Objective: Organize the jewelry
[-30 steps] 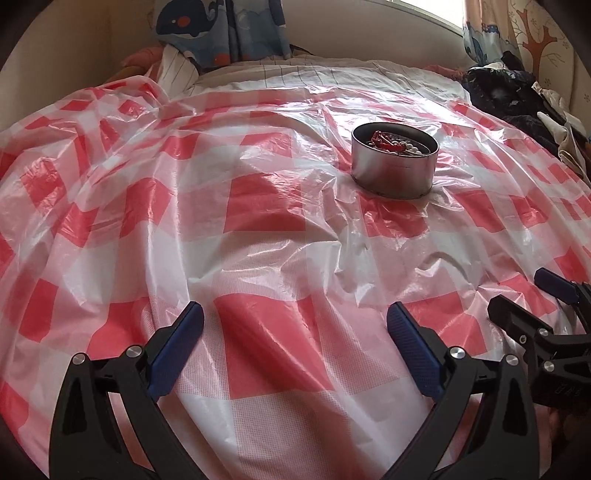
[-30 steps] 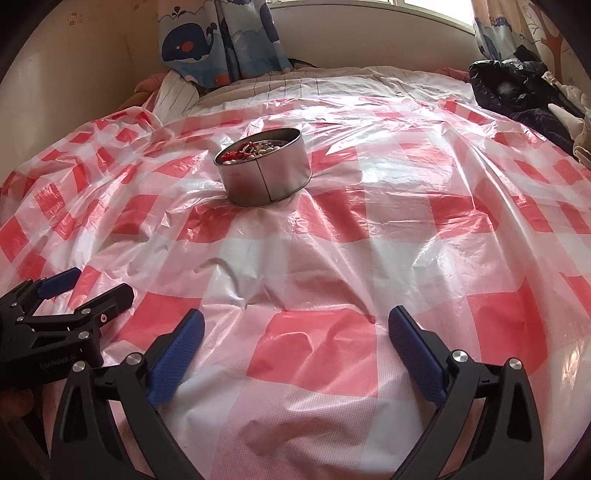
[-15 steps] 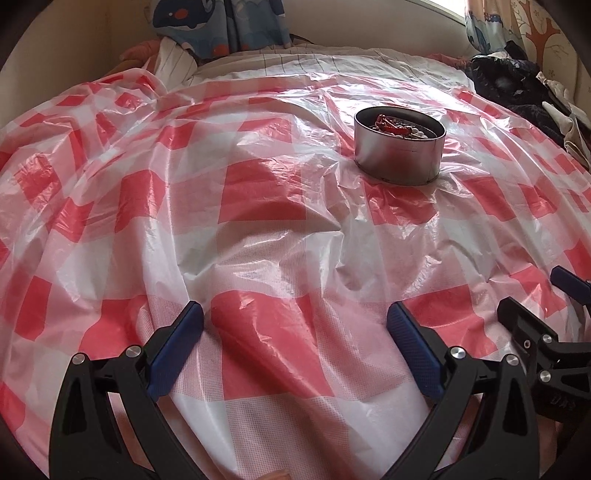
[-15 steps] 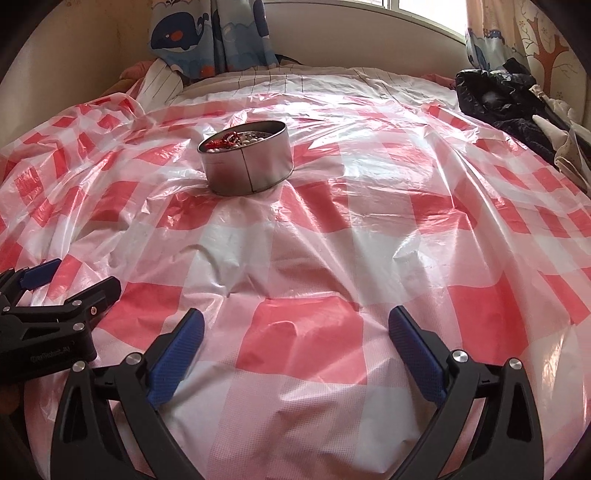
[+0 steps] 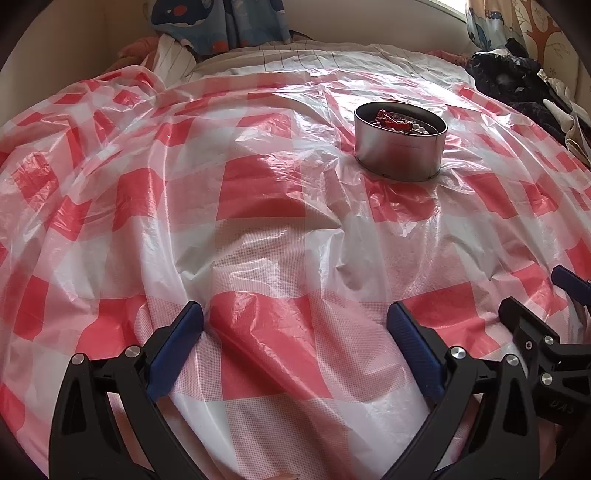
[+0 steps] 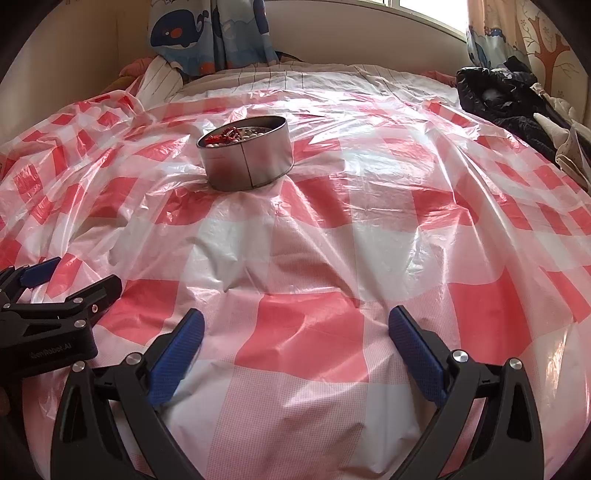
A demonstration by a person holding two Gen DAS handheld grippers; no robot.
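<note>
Both tongs wide, holding nothing: left gripper (image 5: 295, 325), right gripper (image 6: 295, 328), low over the red-checked plastic sheet (image 5: 258, 192). Round metal tin (image 5: 400, 142) with red and pearly jewelry (image 5: 393, 120) sits mid-sheet toward the far edge. Only the right view shows the tin's side seam and window (image 6: 436, 11); whale curtain (image 6: 207, 29) is fuller there.

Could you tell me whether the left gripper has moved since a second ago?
Yes. The left gripper has advanced toward the round metal tin, which looms larger and lower against the whale curtain.
</note>
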